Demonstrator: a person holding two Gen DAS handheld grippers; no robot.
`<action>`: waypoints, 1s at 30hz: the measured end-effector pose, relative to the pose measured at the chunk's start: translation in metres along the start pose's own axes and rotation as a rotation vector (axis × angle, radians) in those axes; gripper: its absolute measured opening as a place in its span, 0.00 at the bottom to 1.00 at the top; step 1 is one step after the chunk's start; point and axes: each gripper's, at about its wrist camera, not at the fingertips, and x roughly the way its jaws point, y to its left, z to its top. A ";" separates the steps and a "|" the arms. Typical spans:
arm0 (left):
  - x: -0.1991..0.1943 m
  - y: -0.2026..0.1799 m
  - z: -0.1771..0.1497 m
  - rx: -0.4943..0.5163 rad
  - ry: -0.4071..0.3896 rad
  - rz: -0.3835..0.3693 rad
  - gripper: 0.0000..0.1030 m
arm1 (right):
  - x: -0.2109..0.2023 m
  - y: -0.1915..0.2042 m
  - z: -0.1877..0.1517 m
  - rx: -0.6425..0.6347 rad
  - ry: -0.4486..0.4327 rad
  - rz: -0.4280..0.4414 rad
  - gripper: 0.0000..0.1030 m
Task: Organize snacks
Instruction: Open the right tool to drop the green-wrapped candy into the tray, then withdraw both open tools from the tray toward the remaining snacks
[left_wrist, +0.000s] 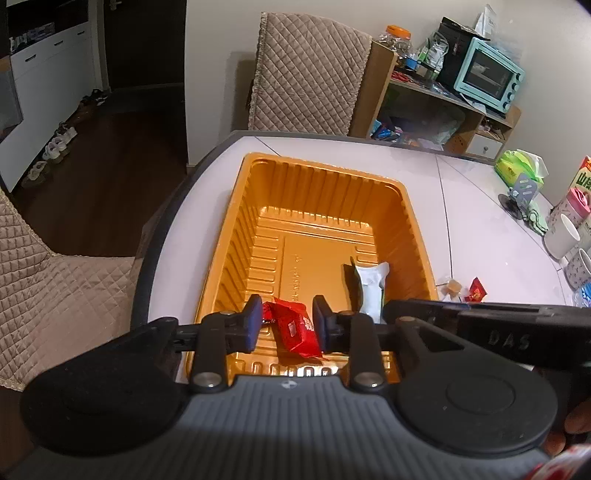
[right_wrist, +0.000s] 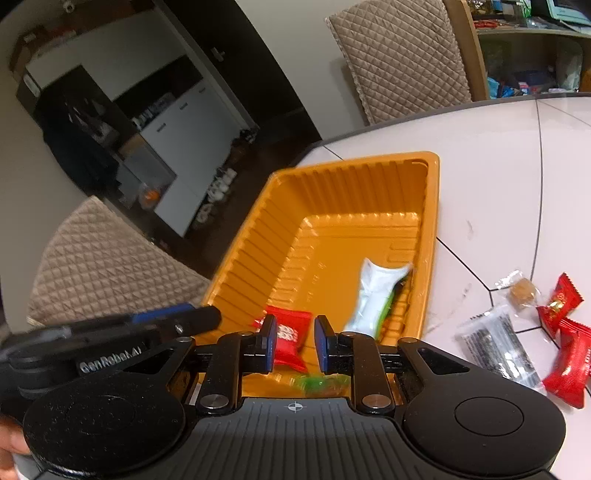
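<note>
An orange plastic tray (left_wrist: 332, 192) (right_wrist: 258, 251) sits near the table's left edge. In it lie a red snack packet (left_wrist: 295, 328) (right_wrist: 291, 332) and a white-and-green packet (left_wrist: 371, 291) (right_wrist: 373, 295). My left gripper (left_wrist: 286, 306) hangs over the tray's near end, open, its pads on either side of the red packet and clear of it. My right gripper (right_wrist: 295, 325) hovers beside it over the same end, shut with nothing pinched. A blurred green sweet (right_wrist: 321, 384) shows low behind its fingers. Each view catches the other gripper at its edge.
On the table right of the tray lie loose snacks: red packets (right_wrist: 565, 365), a clear pack with dark contents (right_wrist: 495, 347), a brown candy (right_wrist: 521, 290). Cups (left_wrist: 561, 236) and a green tissue pack (left_wrist: 517, 168) stand far right. Quilted chairs (left_wrist: 306, 74) flank the table.
</note>
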 end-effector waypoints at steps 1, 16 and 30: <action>-0.001 0.000 0.000 -0.001 0.000 0.000 0.27 | -0.002 0.000 0.001 0.003 -0.008 -0.002 0.22; -0.030 -0.015 -0.017 -0.005 -0.003 -0.018 0.32 | -0.058 -0.012 -0.015 0.041 -0.063 -0.058 0.52; -0.059 -0.046 -0.054 0.029 0.023 -0.063 0.35 | -0.126 -0.030 -0.062 0.104 -0.084 -0.137 0.64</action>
